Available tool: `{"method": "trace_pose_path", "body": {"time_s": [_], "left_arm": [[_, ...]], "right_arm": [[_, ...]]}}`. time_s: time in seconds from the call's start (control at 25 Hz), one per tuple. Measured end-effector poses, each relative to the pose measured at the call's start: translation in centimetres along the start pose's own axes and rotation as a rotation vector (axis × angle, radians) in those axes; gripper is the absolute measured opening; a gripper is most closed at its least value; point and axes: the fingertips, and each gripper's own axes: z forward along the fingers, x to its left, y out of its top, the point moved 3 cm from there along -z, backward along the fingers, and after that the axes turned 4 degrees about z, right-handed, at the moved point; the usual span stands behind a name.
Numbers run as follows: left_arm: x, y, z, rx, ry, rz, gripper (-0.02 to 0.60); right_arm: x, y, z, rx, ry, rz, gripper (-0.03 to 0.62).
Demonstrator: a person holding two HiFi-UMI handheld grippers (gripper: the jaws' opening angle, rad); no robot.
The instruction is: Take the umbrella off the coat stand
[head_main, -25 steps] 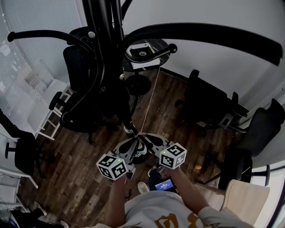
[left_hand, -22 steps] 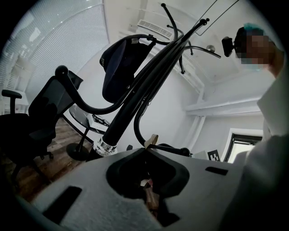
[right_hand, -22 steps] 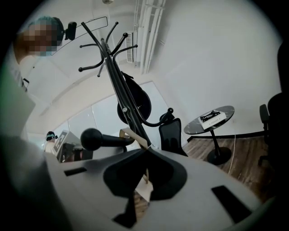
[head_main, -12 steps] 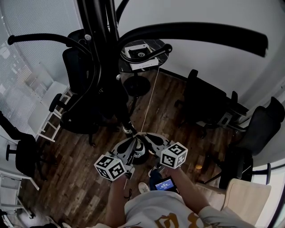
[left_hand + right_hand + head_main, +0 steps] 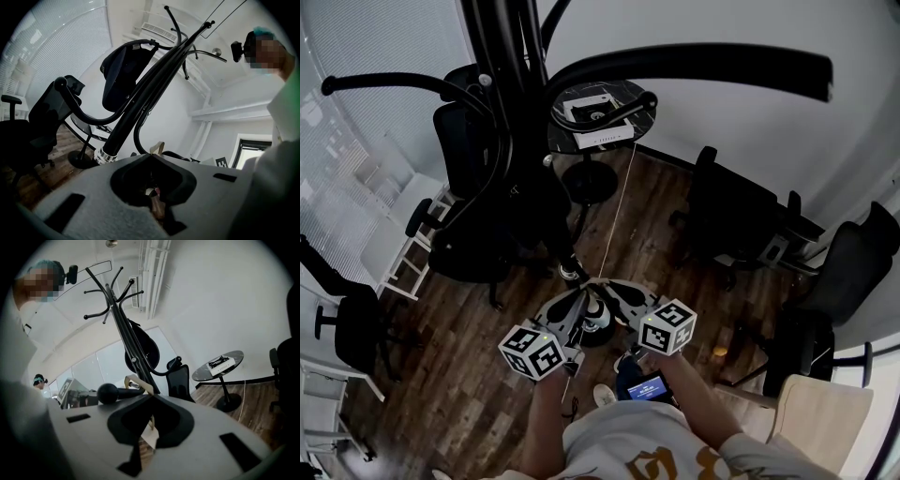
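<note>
1. The left gripper (image 5: pixel 151 155) has its jaws closed, tips meeting. A tan strip (image 5: pixel 157 147) pokes up right at the tips, and I can't tell whether it is pinched there.
2. The right gripper (image 5: pixel 152 397) is closed the same way, tip to tip. A tan strip (image 5: pixel 136 381) loops just past its tips, and again I can't tell whether it is gripped.
3. From above, the left gripper (image 5: pixel 579 305) and the right gripper (image 5: pixel 617 294) are low in front of the person, tips close together and angled towards each other.
4. The umbrella (image 5: pixel 123 131) is just beyond them, black and furled, with a silver band near its lower end. It lies along the pole of the coat stand (image 5: pixel 115 291) and is not yet off it.
5. In the head view the umbrella's (image 5: pixel 558 239) lower end stops just short of the gripper tips.
6. A dark bag (image 5: pixel 119 70) hangs higher on the stand.
7. Behind the stand is a round table (image 5: pixel 633 127) with a white box (image 5: pixel 602 139) on it.
8. A thin pale cord (image 5: pixel 621 202) runs from the table down towards the grippers.
9. Black office chairs (image 5: pixel 736 216) stand around on the dark wooden floor (image 5: pixel 666 281).
</note>
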Motion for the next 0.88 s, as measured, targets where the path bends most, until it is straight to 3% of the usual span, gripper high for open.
{"method": "trace_pose_path", "body": {"time_s": [0.88], "left_arm": [[-2.0, -0.2, 0.5, 0.011, -0.038, 0.017, 0.023]], "right_arm": [[0.1, 0.5, -2.5, -0.030, -0.029, -0.009, 0.014]]}}
